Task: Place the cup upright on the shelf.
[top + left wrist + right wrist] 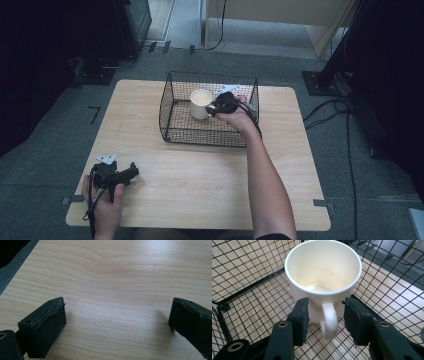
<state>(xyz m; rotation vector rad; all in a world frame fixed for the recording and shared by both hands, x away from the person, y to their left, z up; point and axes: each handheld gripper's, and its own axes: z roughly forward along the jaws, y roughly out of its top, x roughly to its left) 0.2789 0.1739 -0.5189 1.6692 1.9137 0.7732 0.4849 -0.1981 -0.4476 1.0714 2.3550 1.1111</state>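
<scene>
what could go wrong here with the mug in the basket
1. The right gripper has its jaws apart on either side of the mug handle, not clamped. Closing on the thin, smooth handle alone could let the mug swing or slip.
2. The mug sits inside the wire basket, near its far wall. A lift that isn't straight up could knock the mug or gripper against the mesh.
3. The left gripper rests open on the table, so nothing steadies the basket.
</scene>
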